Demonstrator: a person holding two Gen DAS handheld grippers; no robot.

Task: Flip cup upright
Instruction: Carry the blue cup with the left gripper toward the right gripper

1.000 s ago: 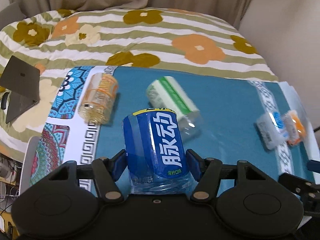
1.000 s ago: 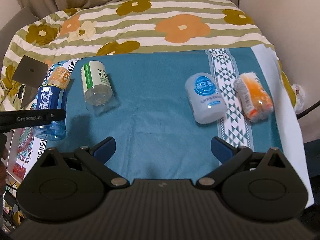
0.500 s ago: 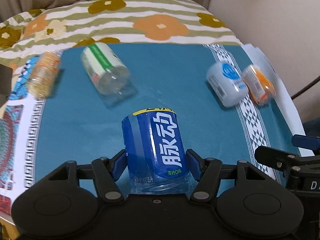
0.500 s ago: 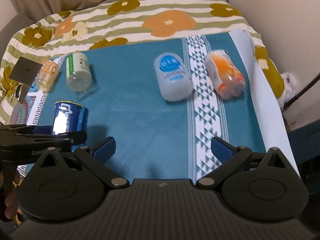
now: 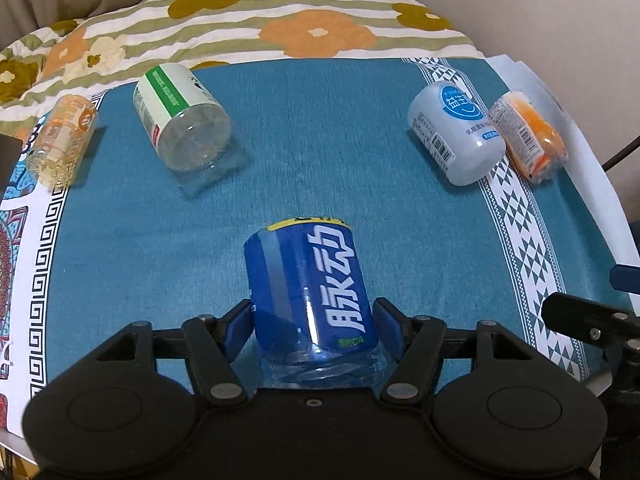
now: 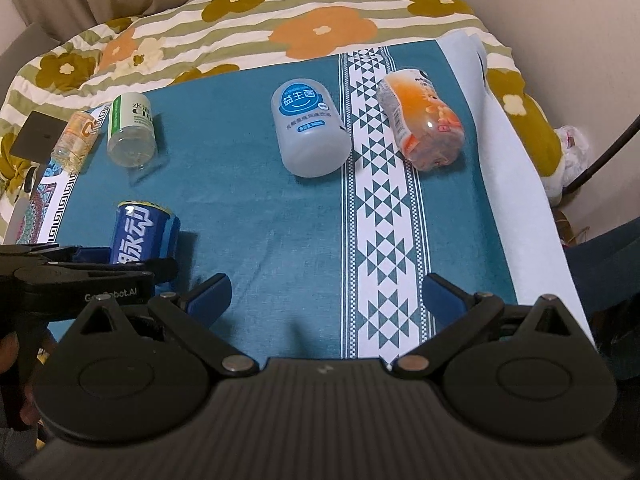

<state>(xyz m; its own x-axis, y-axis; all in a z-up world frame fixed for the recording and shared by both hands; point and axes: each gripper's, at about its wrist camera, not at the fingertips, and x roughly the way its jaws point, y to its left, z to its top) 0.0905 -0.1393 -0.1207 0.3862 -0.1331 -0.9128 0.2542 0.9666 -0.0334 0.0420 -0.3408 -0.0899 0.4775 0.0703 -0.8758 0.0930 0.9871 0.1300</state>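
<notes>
Left wrist view
Change: the blue cup point(image 5: 308, 296) is gripped as before; the cloth scene has swung further left, and the other cups are now seen nearer.
Left gripper point(image 5: 310, 322): closed on the blue cup, both blue pads pressed to its sides near its clear base.
Blue cup: held over the teal tablecloth point(image 5: 360, 184), yellow rim pointed away from the camera.
Other cups: green-labelled clear cup point(image 5: 182, 120), amber cup point(image 5: 64, 140), white cup point(image 5: 454, 132) and orange cup point(image 5: 528, 136) are seen lying on their sides.

Right wrist view
Change: the blue cup point(image 6: 140, 236) has been brought closer to the right gripper.
Right gripper point(image 6: 326, 294): spread wide, nothing held, poised above the cloth.
Left gripper point(image 6: 120, 268): seen at the left edge, clamped on the blue cup.
</notes>
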